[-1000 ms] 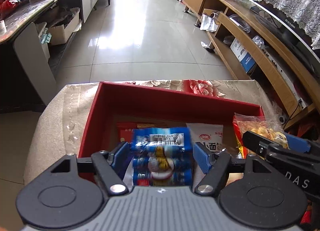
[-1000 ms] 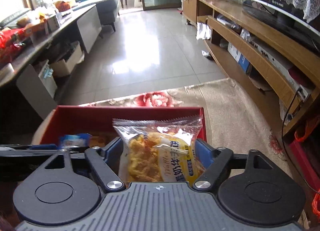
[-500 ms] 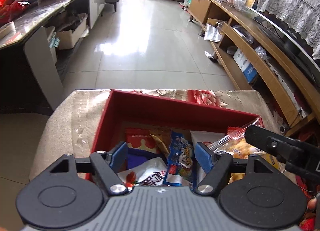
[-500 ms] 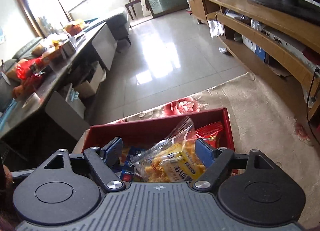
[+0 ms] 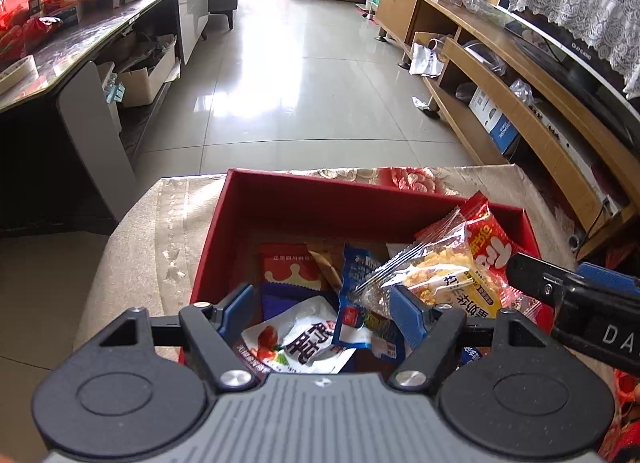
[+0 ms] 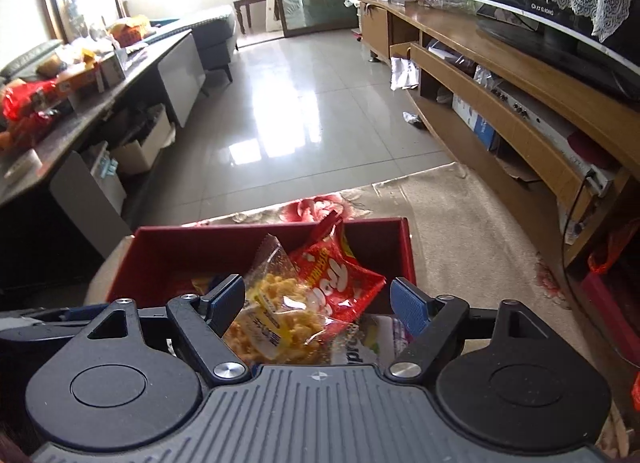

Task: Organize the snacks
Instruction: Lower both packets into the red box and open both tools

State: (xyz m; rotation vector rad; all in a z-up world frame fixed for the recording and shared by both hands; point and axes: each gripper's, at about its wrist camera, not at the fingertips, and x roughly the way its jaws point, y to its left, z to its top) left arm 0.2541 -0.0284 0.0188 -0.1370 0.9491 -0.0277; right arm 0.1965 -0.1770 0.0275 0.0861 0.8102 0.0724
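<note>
A red box (image 5: 320,203) sits on the cloth-covered table and holds several snack packs. In the left wrist view a blue pack (image 5: 362,303), a white pack (image 5: 304,343), a red crown pack (image 5: 290,267) and a clear pack of yellow snacks (image 5: 440,275) lie inside. My left gripper (image 5: 322,309) is open and empty above the box. My right gripper (image 6: 320,299) is open above the clear yellow pack (image 6: 276,315) and a red pack (image 6: 340,279), which rest in the box (image 6: 200,247). The right gripper also shows in the left wrist view (image 5: 576,295).
The beige cloth with a red flower print (image 6: 460,223) covers the table. A wooden TV bench (image 6: 520,111) runs along the right. A dark counter (image 5: 80,47) with clutter runs along the left. Tiled floor (image 5: 304,95) lies beyond the table.
Both grippers opened. The blue pack dropped from my left gripper into the box, and the clear yellow pack dropped from my right gripper. Both grippers pulled back and up.
</note>
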